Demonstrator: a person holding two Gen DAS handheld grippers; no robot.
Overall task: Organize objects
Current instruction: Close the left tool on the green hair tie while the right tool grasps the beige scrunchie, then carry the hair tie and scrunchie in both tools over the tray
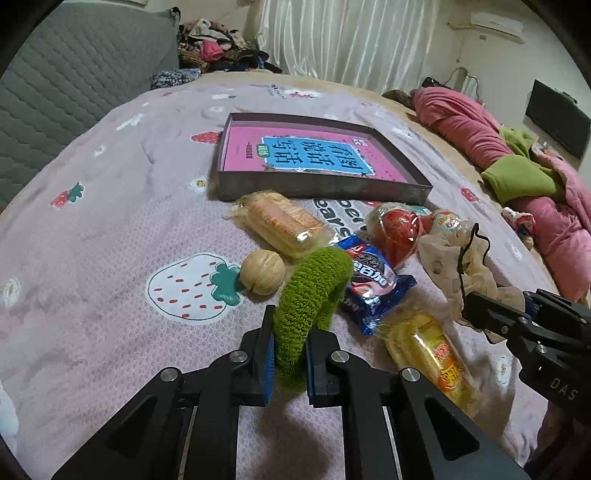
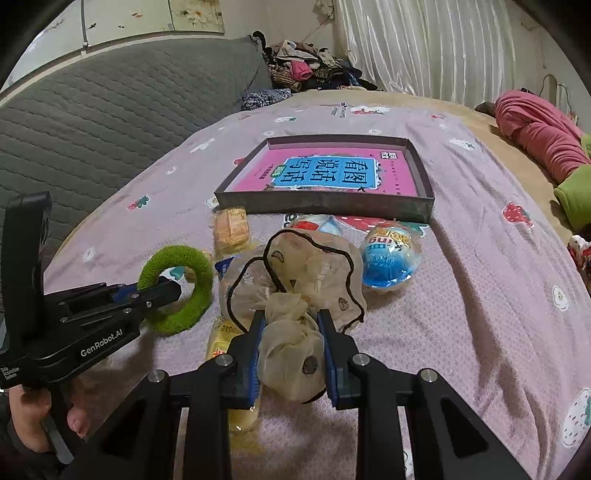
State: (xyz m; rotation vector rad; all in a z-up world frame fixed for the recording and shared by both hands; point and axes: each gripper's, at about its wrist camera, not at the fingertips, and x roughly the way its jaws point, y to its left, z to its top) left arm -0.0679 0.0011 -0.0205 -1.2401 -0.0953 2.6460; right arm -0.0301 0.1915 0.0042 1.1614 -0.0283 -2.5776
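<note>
Here, green ring point(image 1: 314, 291) upright edge-on, clamped in left tongs point(image 1: 290, 354)

I'm working in a home bedroom: a bed under a pink strawberry-print bedspread point(image 1: 110, 206), a grey quilted headboard point(image 1: 74, 74) behind it, a heap of clothes point(image 1: 218, 48) in the corner, white curtains point(image 1: 351, 37) (drawn shut), a wall air conditioner point(image 1: 496, 22) and a rumpled pink quilt point(image 1: 480, 136) alongside.

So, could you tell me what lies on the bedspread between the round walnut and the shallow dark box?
A clear-wrapped pack of crackers lies between the walnut and the box, as the left wrist view shows.
</note>
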